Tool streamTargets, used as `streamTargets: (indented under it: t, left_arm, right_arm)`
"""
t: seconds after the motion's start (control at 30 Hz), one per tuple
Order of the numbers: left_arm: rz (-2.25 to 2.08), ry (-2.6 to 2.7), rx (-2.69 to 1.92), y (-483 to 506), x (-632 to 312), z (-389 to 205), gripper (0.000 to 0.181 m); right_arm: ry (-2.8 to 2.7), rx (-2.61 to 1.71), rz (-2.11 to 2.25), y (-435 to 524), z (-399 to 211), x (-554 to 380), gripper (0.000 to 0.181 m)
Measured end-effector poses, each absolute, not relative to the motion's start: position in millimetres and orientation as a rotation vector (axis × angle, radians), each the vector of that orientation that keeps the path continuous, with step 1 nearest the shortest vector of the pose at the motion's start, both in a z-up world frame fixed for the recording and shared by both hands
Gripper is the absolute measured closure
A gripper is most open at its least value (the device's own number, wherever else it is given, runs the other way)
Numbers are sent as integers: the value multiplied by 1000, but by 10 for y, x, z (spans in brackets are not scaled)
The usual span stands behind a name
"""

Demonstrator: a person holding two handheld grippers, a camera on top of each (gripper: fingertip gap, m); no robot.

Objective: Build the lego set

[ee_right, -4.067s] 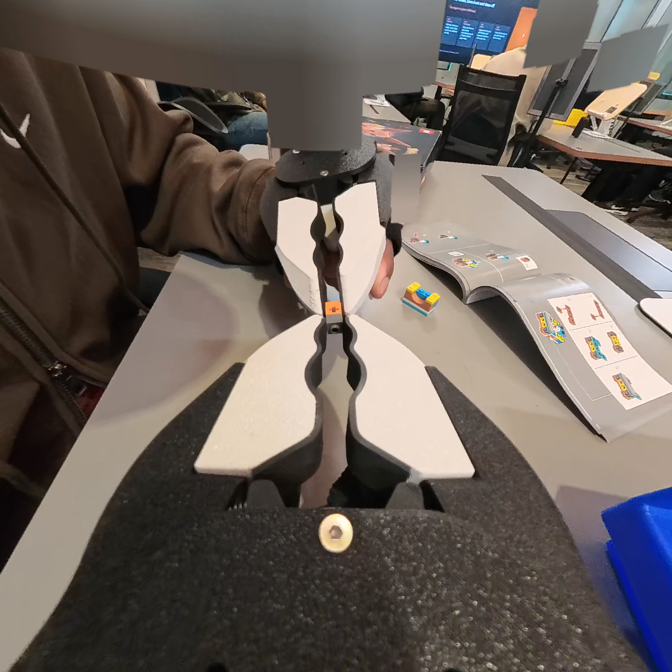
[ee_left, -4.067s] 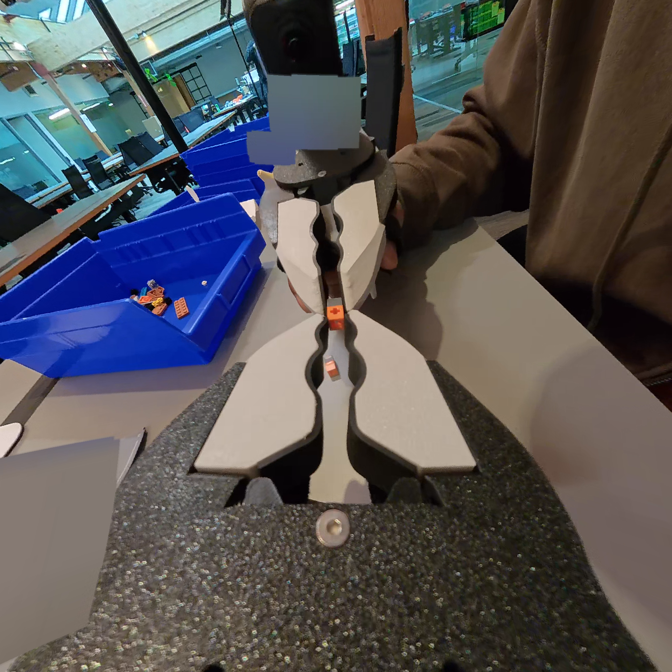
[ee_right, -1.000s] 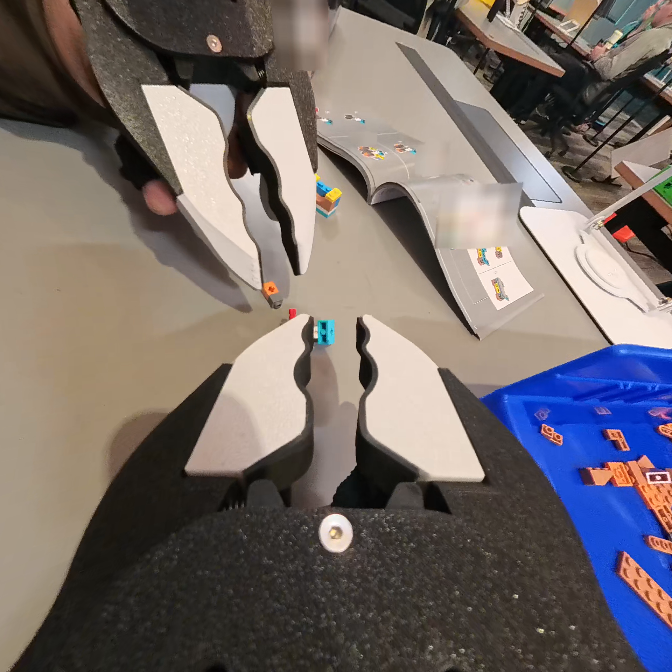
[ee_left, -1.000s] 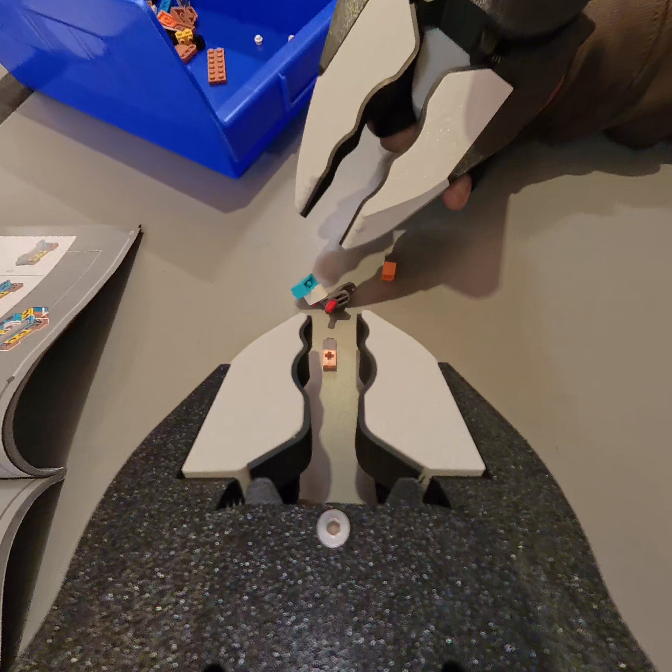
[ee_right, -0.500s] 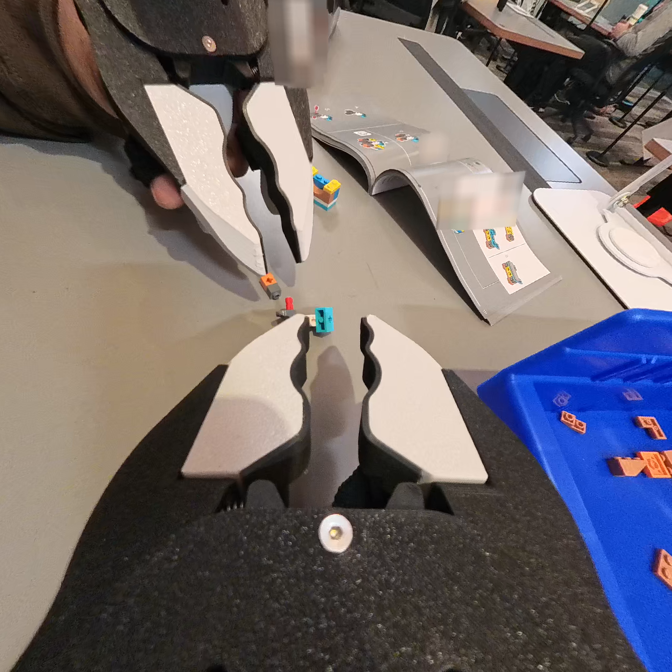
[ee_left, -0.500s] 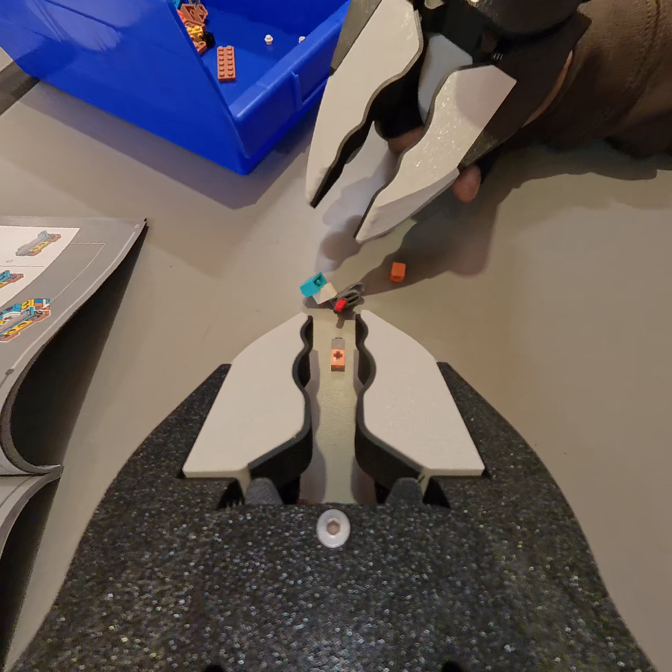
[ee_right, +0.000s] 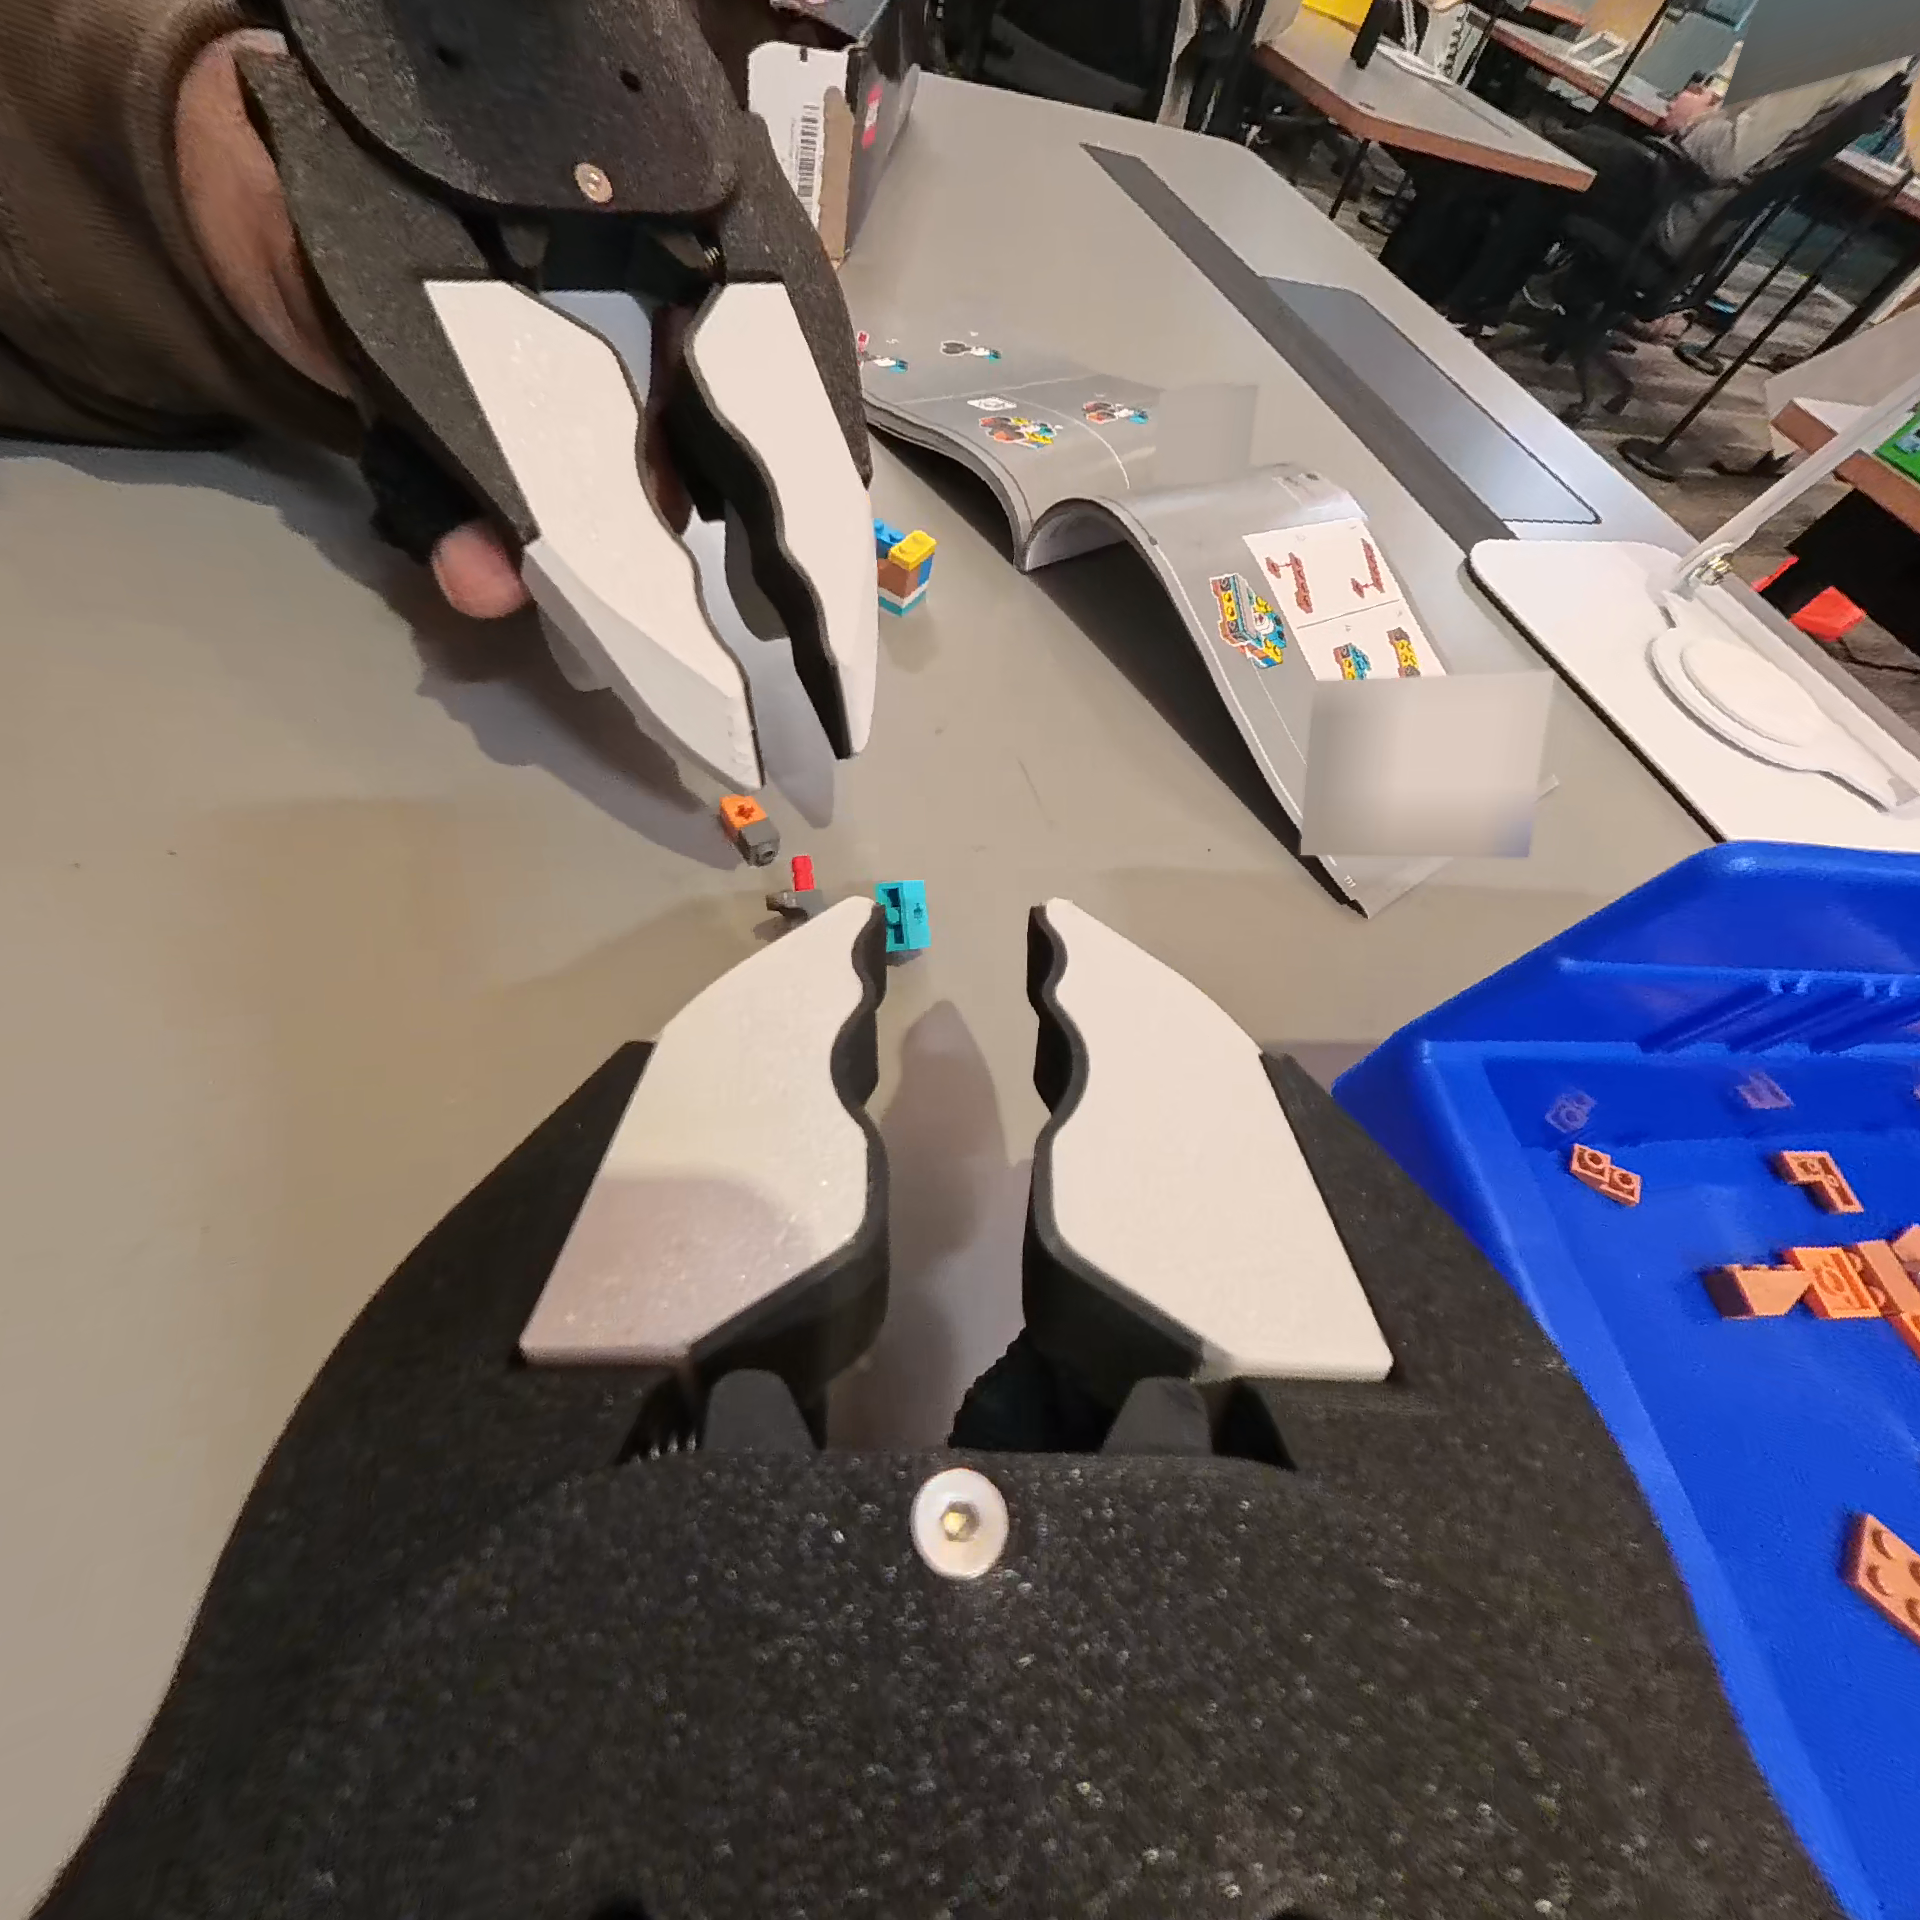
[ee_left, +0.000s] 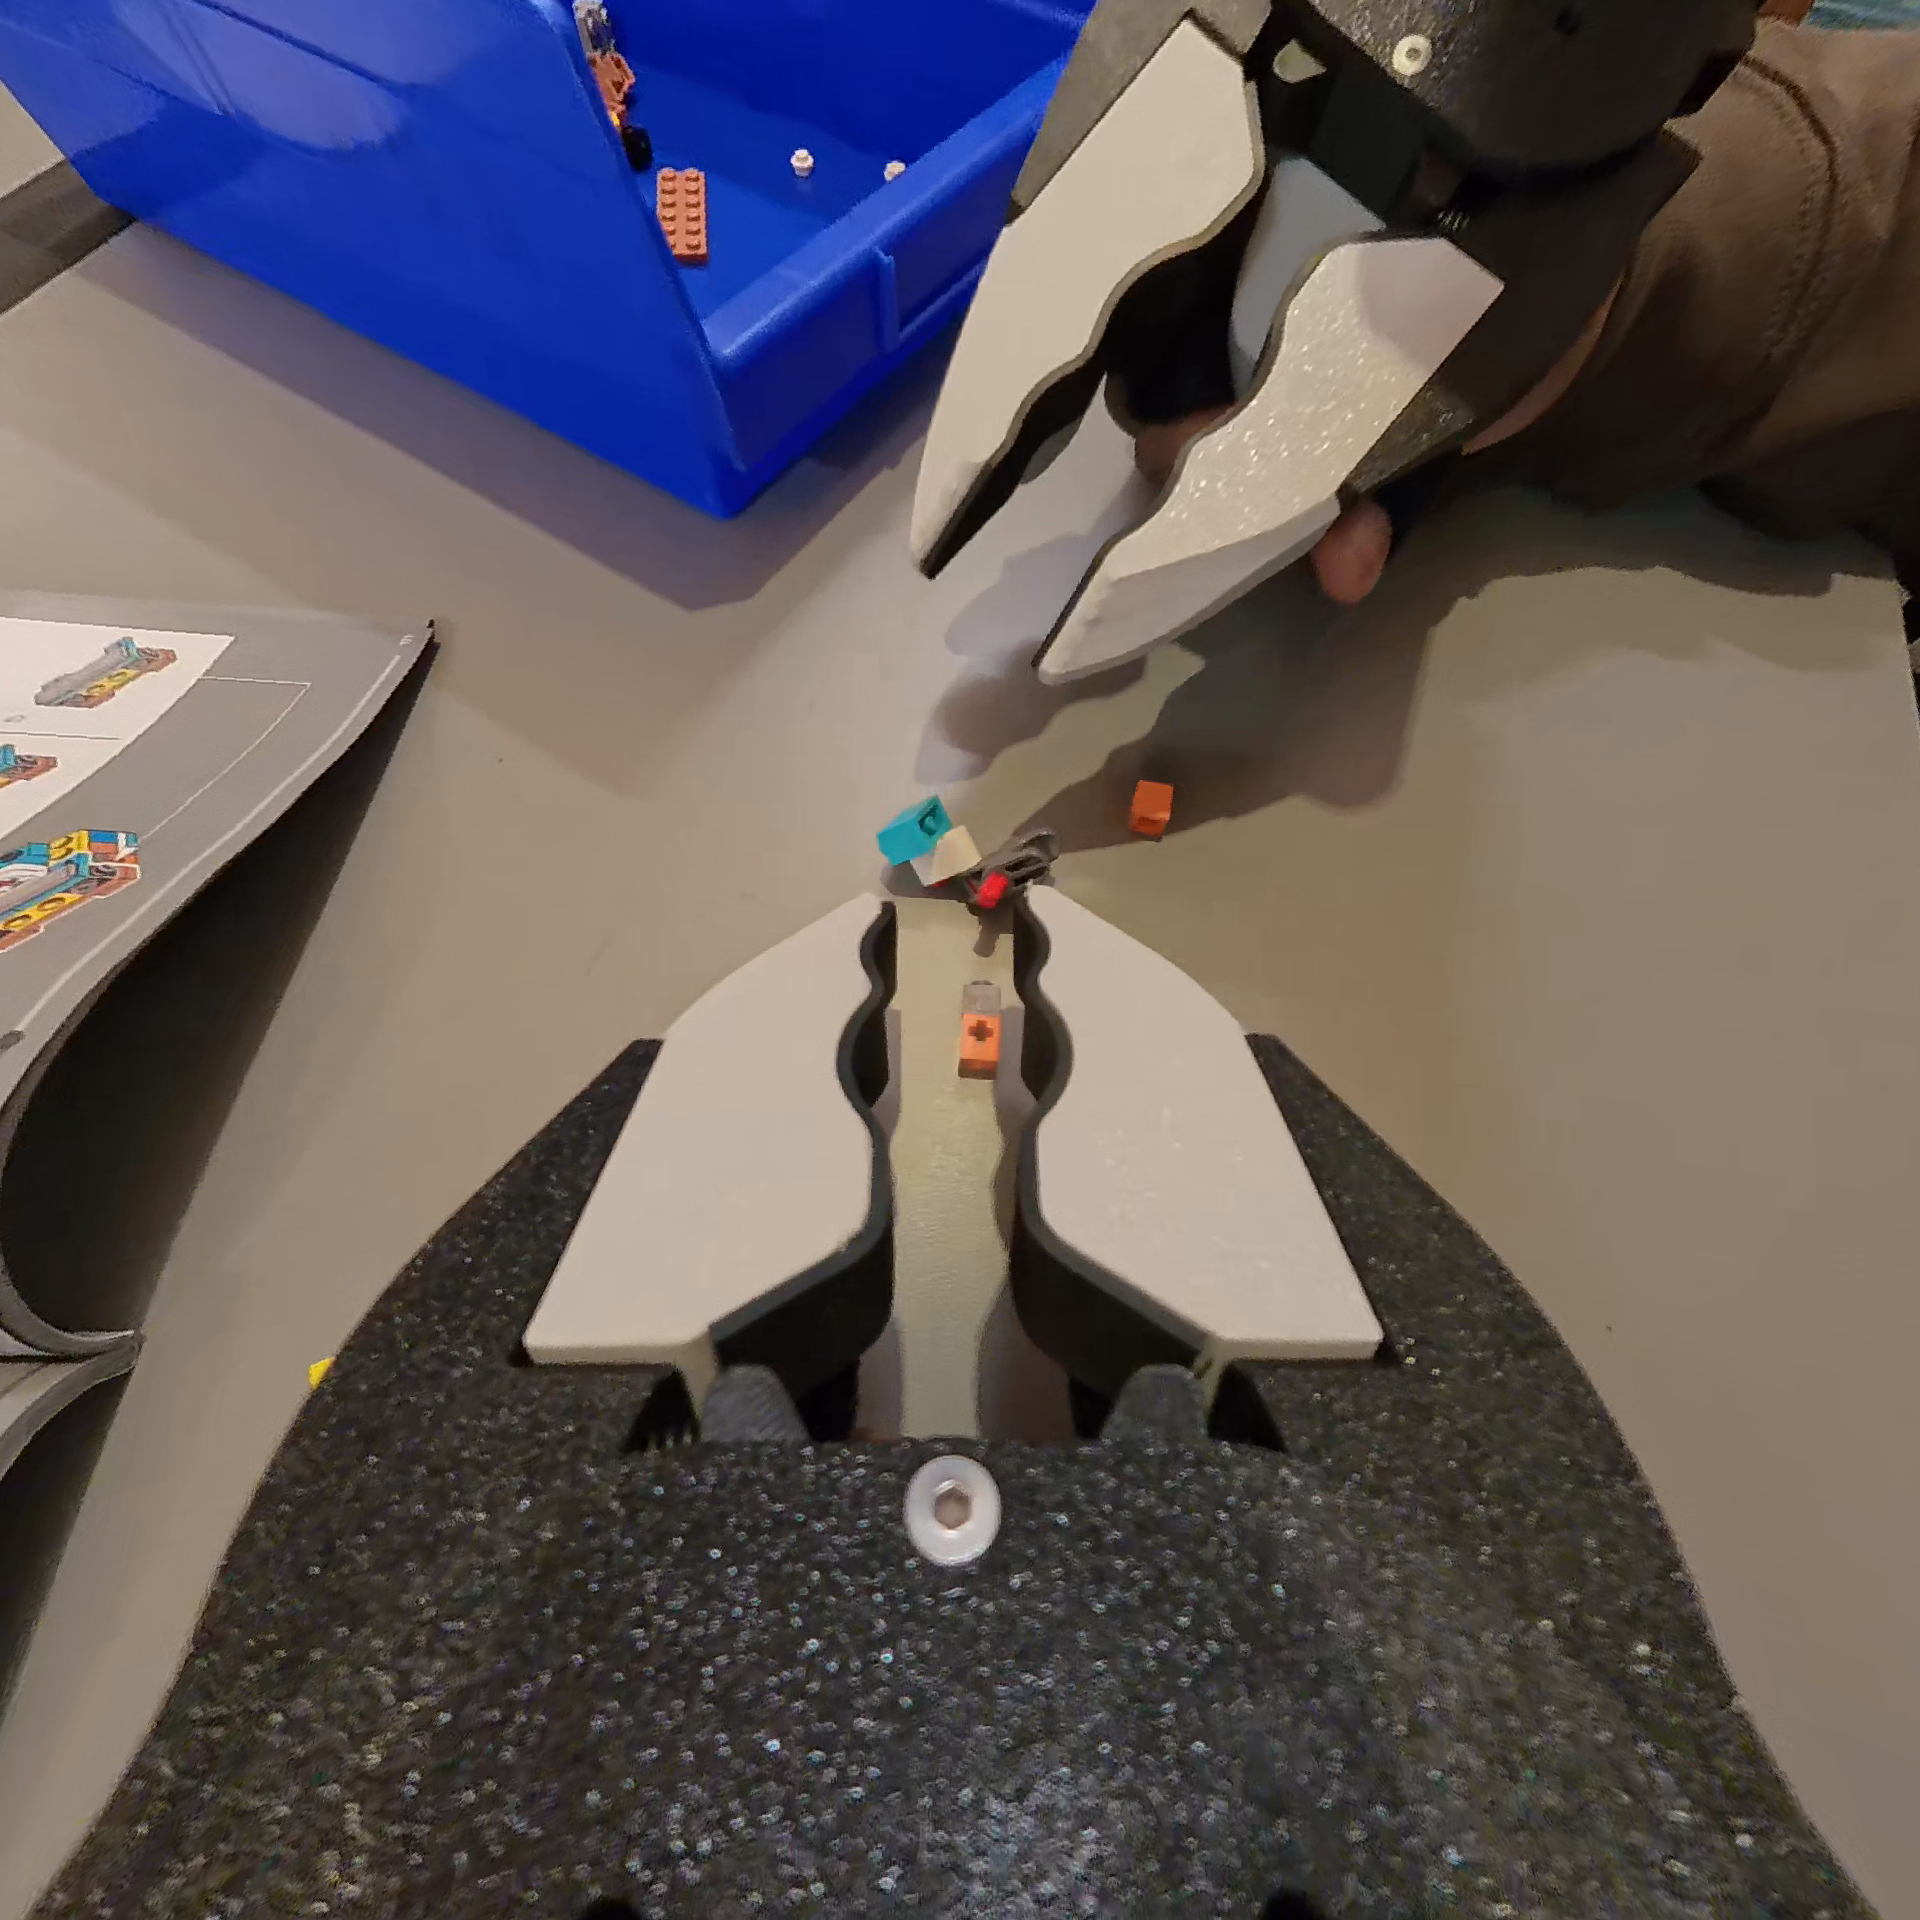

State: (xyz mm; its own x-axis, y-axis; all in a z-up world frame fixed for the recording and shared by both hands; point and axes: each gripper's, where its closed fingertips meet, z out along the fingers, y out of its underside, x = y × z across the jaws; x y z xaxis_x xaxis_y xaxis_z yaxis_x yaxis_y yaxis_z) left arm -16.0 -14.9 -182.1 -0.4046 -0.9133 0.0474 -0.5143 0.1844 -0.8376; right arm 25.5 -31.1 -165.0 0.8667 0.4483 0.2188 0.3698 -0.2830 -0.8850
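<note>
Lying on the table (ee_left: 1558, 1039), an orange-grey piece (ee_left: 980, 1031) sits between the left gripper (ee_left: 951, 909)'s parted jaws, untouched. Just beyond it lie a teal brick (ee_left: 912, 829) and a red-tipped piece (ee_left: 1006, 871). Above these, the right gripper (ee_right: 951, 914) hangs, jaws apart and empty.

Loose bricks (ee_left: 925, 832) on table (ee_left: 1558, 1039), bin (ee_left: 520, 260) behind, booklet (ee_left: 156, 779) left

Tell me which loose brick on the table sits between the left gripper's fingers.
The orange-and-grey piece, lying inside the open left gripper. The teal brick and plain orange brick lie beyond its fingertips.
</note>
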Motion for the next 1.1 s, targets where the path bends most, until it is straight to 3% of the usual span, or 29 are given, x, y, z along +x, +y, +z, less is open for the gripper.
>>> streamTargets:
  t: [1.1]
  left_arm:
    - [-1146,1999,-1350,-160,-170,-1815,160]
  right_arm:
    - [-625,-1907,89,-319,-1667,235,156]
